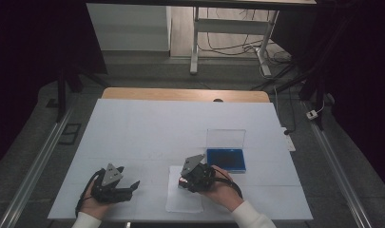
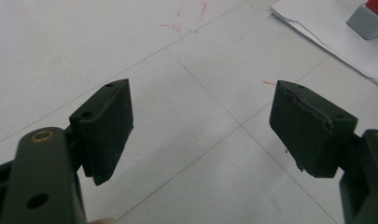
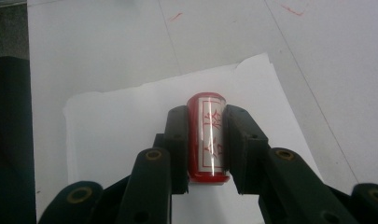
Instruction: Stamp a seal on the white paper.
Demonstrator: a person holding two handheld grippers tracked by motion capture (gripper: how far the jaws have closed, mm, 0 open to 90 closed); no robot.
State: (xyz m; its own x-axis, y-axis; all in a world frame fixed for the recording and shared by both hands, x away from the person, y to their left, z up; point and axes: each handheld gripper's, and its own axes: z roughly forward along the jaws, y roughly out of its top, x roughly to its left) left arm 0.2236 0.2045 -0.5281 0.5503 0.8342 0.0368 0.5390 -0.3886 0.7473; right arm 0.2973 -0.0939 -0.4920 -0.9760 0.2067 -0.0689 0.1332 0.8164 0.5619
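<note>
At the left of the tabletop [image 1: 133, 123], our left gripper [image 1: 128, 186] rests low near the front edge with its jaws spread wide and nothing between them; in the left gripper view its pads [image 2: 109, 126] frame only bare white covering, so we judge this hand is parked out of the way. Just right of it lies a loose sheet of paper [image 1: 173, 202], and over that sheet our right gripper [image 3: 206, 140] is clamped on a red stamp [image 3: 206, 135], a small cylinder with a white label of red characters, pinched from both sides. We take it that the stamp is held above the paper so its end can be pressed down for an imprint, though whether it touches the sheet we cannot tell. Further right, well clear of the paper, an open ink pad case [image 1: 226, 159] sits with its clear lid raised and its dark blue pad exposed, ready for inking. The tabletop is covered in white sheeting with faint creases and small red marks [image 2: 189, 16]. Beyond it the room is dim, with a desk frame [image 1: 228, 28] and cables on the floor.
</note>
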